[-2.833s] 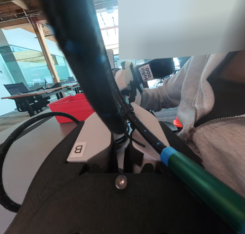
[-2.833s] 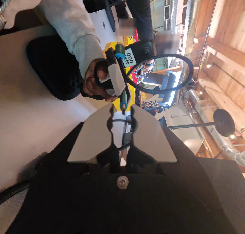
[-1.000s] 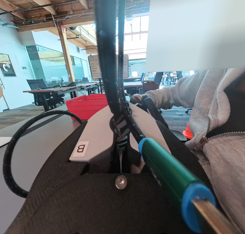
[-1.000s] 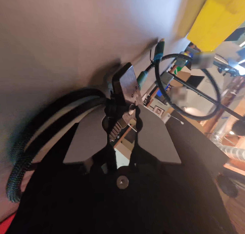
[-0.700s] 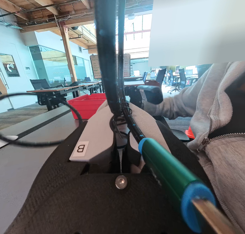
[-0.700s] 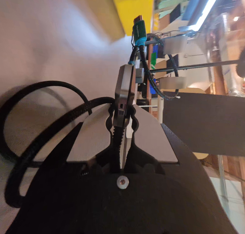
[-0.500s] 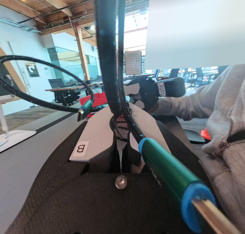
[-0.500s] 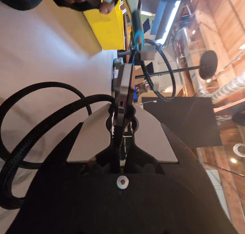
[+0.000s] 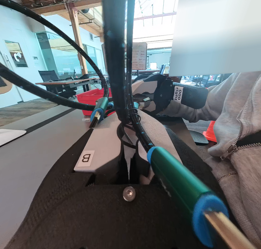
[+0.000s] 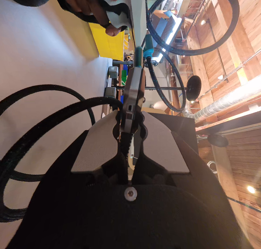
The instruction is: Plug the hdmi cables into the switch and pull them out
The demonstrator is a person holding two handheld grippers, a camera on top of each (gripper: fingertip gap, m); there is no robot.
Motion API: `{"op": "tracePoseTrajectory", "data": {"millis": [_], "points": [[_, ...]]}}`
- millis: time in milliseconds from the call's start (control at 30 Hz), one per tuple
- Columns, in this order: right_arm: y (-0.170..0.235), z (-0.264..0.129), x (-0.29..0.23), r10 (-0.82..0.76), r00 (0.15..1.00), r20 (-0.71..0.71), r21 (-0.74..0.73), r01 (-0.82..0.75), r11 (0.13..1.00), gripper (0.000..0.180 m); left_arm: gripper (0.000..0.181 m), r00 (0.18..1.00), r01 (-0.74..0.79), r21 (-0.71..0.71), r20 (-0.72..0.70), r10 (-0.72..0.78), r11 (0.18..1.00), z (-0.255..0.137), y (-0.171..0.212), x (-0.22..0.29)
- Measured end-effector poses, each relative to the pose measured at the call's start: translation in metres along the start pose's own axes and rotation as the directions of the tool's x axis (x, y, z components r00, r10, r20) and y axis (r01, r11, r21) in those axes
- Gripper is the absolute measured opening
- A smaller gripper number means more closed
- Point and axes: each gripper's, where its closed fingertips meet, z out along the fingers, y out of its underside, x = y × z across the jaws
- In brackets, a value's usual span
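Note:
My left gripper point(image 9: 127, 123) is shut on black braided HDMI cables point(image 9: 114, 58) bound with a tie. One green plug with blue collars point(image 9: 182, 185) lies close to the camera at the lower right. A second green plug point(image 9: 99, 109) hangs free just ahead of the fingers. My right gripper point(image 10: 130, 115) is shut on the grey metal switch point(image 10: 133, 97), held edge-on above the table. A green plug point(image 10: 138, 57) sits at the switch's far end and seems plugged in. The left gripper point(image 10: 137, 25) is just beyond it. The right gripper point(image 9: 142, 99) also shows in the left wrist view.
A red bin point(image 9: 91, 99) stands on the grey table point(image 9: 42, 136) behind the cables. A yellow bin point(image 10: 108, 44) stands on the far side. The switch's own black cable point(image 10: 46, 115) loops over the table. A person's grey hoodie point(image 9: 237, 115) fills the right. An orange cone point(image 9: 210, 130) is on the floor.
The right gripper took hold of the switch and lifted it off the table. The two grippers have come close together, and a loose green plug has swung in front of the left fingers.

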Motion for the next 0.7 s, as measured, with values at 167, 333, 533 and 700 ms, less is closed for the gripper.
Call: {"op": "tracePoseTrajectory", "data": {"millis": [167, 333, 533, 700], "points": [[-0.006, -0.003, 0.0, -0.006, 1.0, 0.005, 0.033, 0.006, 0.999, 0.025, 0.01, 0.998, 0.012, -0.004, -0.054, -0.012, 1.0, -0.001, 0.001, 0.006], [-0.006, -0.001, -0.004, -0.058, 0.998, 0.023, -0.004, 0.058, 0.998, 0.025, 0.01, 0.998, 0.008, -0.041, -0.067, -0.011, 0.999, 0.0, 0.008, 0.01], [0.0, 0.002, -0.008, -0.091, 0.995, 0.051, -0.083, 0.095, 0.992, 0.024, 0.01, 0.999, -0.046, -0.084, -0.012, 0.045, 0.995, 0.003, 0.013, 0.006], [0.013, 0.011, -0.014, -0.051, 0.993, 0.104, -0.231, 0.074, 0.97, 0.024, 0.01, 0.985, -0.103, -0.122, 0.126, 0.118, 0.987, 0.006, 0.016, -0.004]]}}
